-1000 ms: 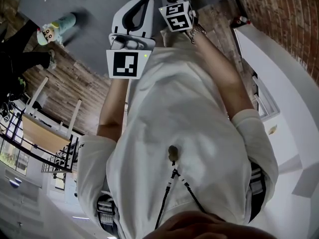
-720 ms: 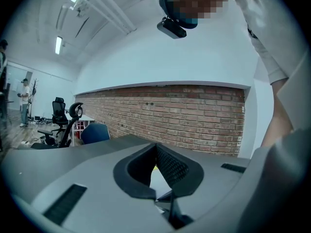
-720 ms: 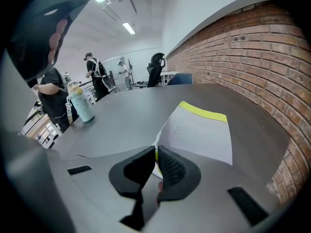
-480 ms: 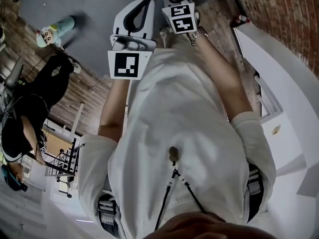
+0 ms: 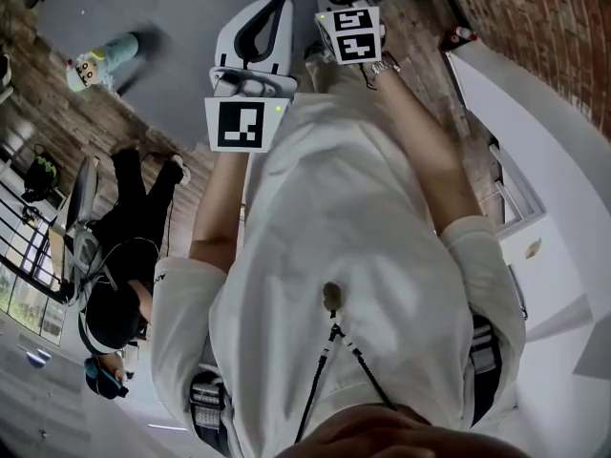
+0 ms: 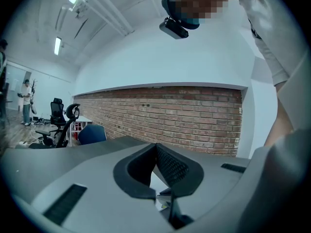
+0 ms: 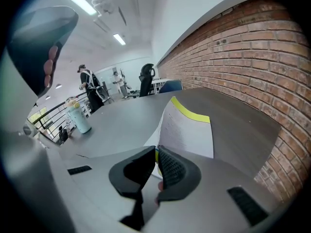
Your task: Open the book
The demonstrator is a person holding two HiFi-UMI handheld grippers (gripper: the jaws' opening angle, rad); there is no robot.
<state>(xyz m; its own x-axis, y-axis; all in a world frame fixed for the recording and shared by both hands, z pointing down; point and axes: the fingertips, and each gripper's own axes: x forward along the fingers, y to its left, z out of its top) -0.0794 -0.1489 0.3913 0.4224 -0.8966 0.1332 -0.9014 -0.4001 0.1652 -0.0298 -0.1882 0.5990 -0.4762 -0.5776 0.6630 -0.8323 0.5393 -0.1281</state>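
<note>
**Right gripper pinches a leaf of the book and holds it raised**

The wide grey table [image 7: 97, 130] runs along a red brick wall [image 7: 252, 67]. The white book with a yellow-green band [image 7: 189, 130] lies on the table near that wall, straight ahead of the right gripper [image 7: 157, 154]. That gripper's jaws stand narrow, pinched on the near edge of a thin leaf or cover; I cannot tell which. Given the task, the grip is probably there to swing that leaf over. The held leaf rises off the table in a curve, its faintly printed face turned toward the wall. The book's long axis runs away from the gripper, with the yellow-green band at the far end. The left gripper [image 6: 155, 149] has its jaws together on nothing and aims level at the brick wall, likely kept clear of the leaf. A mint-green bottle [image 7: 79, 118] stands well apart, over on the left.
</note>
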